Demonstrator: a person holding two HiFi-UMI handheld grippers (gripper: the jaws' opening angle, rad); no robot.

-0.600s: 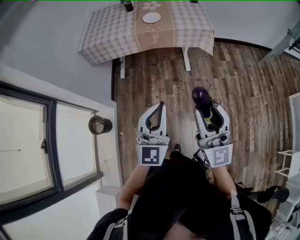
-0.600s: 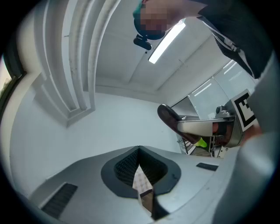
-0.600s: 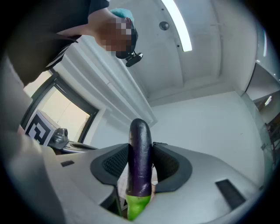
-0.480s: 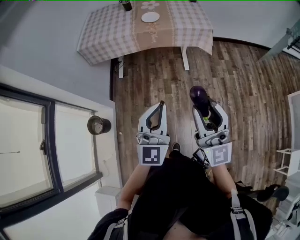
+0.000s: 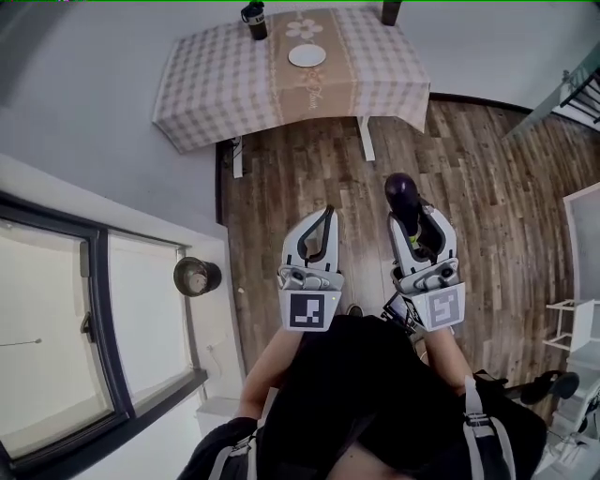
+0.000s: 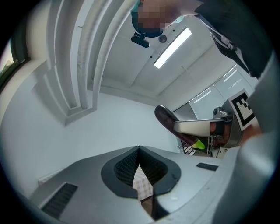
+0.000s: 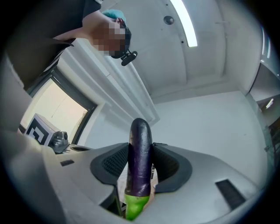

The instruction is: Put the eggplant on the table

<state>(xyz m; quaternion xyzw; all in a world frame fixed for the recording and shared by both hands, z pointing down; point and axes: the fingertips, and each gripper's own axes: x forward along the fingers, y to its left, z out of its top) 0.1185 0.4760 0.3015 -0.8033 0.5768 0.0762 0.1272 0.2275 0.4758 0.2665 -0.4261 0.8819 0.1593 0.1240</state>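
A dark purple eggplant [image 5: 402, 191] with a green stem end stands upright between the jaws of my right gripper [image 5: 415, 225], which is shut on it. In the right gripper view the eggplant [image 7: 140, 157] fills the gap of the right gripper [image 7: 141, 151]. My left gripper [image 5: 323, 216] is shut and holds nothing; its tips meet in the left gripper view [image 6: 139, 153], where the eggplant [image 6: 168, 120] shows at the right. Both are held over the wooden floor, short of the table [image 5: 216, 84] with its checked cloth.
On the table are a white plate [image 5: 307, 56], a dark mug [image 5: 253, 14] and another dark thing [image 5: 390, 11] at the far edge. A round pot [image 5: 197, 276] sits on the sill by the window [image 5: 56, 309]. A white shelf [image 5: 583, 272] stands at the right.
The table has slid lower in the head view and shows more of its far edge. Both grippers keep the same pose, with the eggplant still held.
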